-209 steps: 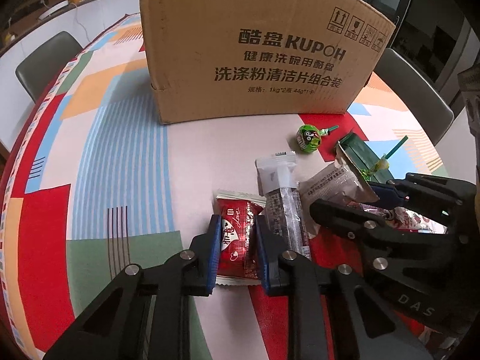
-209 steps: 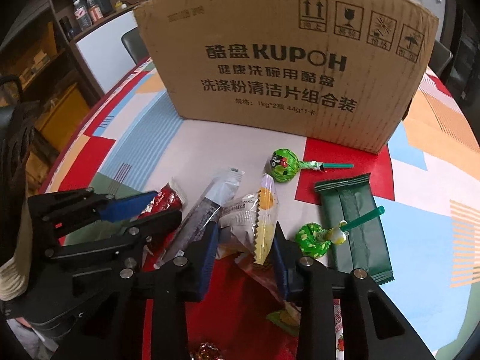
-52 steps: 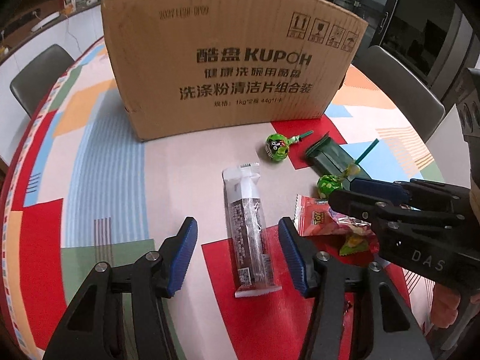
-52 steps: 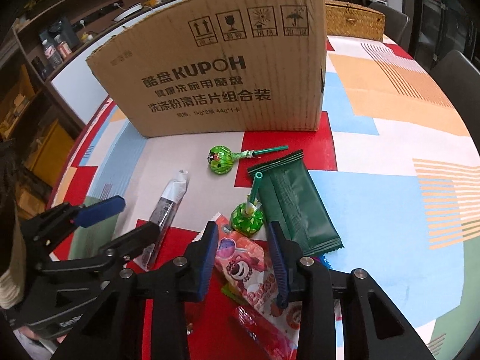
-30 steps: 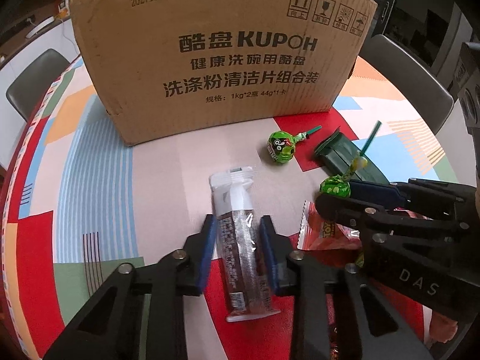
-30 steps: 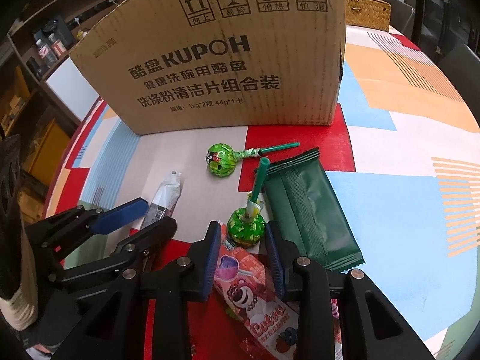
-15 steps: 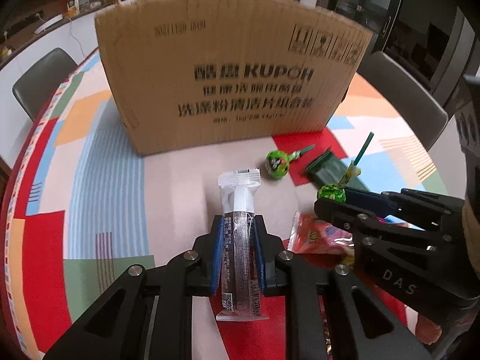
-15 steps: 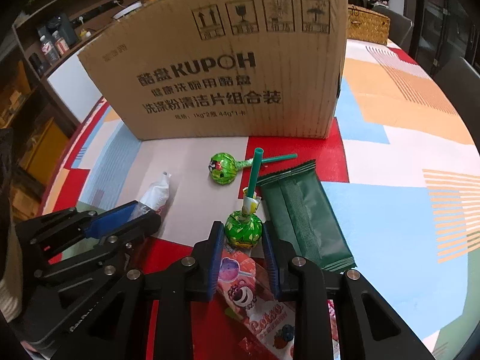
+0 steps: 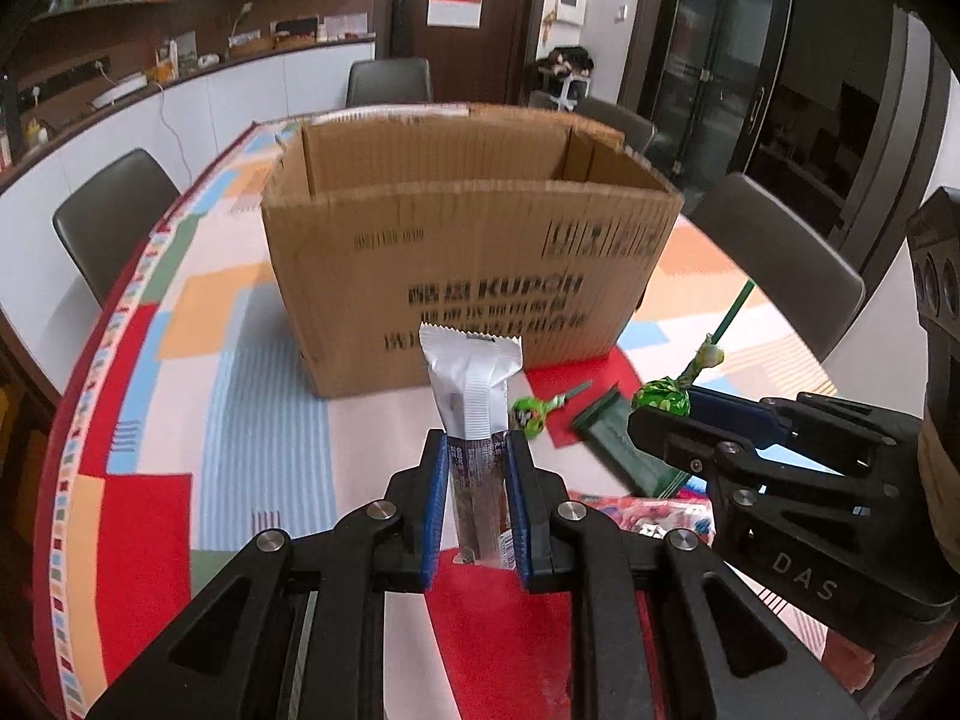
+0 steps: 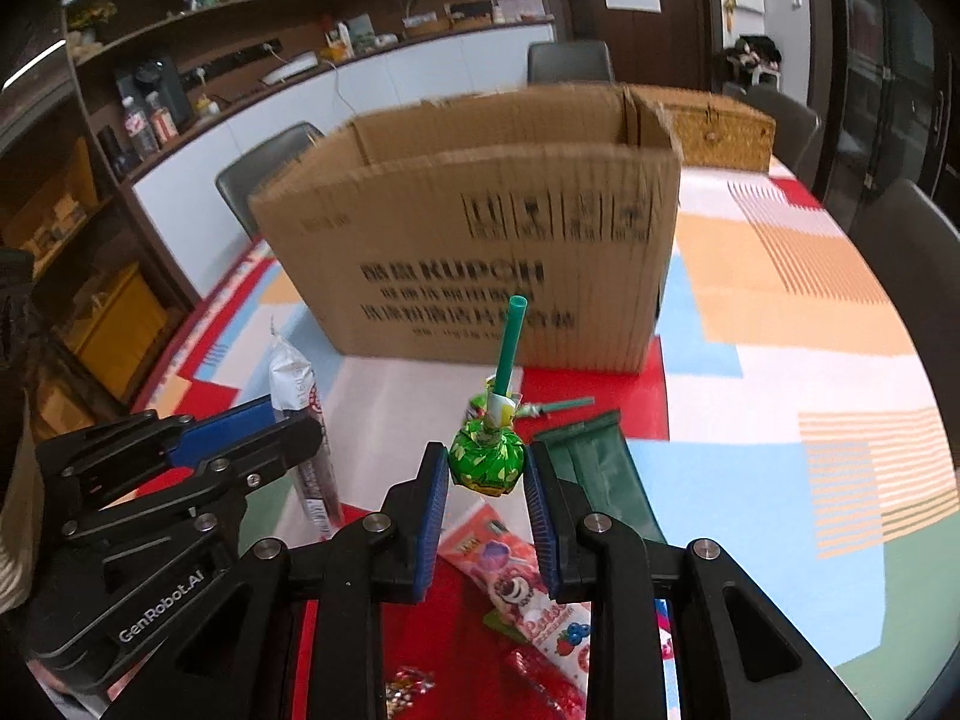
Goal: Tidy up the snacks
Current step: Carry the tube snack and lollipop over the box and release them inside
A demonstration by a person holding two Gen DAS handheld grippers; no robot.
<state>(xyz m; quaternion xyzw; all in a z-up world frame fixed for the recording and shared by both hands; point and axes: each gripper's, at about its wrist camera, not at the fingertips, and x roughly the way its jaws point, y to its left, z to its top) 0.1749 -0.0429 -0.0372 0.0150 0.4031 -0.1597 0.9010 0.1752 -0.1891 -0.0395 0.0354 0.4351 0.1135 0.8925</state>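
**Both grippers loaded, box dead ahead and above-rim drop pending**

Left gripper [image 9: 477, 480] is clamped on the long silver-and-brown foil-wrapped snack bar [image 9: 474, 414]. Bar's long axis runs along the fingers, pointing forward at the open brown cardboard box [image 9: 468, 252]; the crimped silver end sticks well past the fingertips.

Right gripper [image 10: 487, 480] is clamped on the green-wrapped lollipop [image 10: 487, 459] at the ball, with its green stick standing up and forward, toward the same box [image 10: 474, 222].

Key relation: the box sits straight ahead of both grippers, open top facing up, its near wall between the held snacks and the inside. Both loads are off the patterned table [image 9: 240, 420]. From the left view, the bar tip reads below the near rim; probably needs more height before going forward. Left gripper looks about as near the box as the right; hard to rank.

Remaining on the table: a second green lollipop [image 9: 528, 411], a dark green flat foil packet [image 10: 594, 468], a pink bear-print candy pack [image 10: 516, 576].

Risk: the protruding bar end or the stick catching the near wall.
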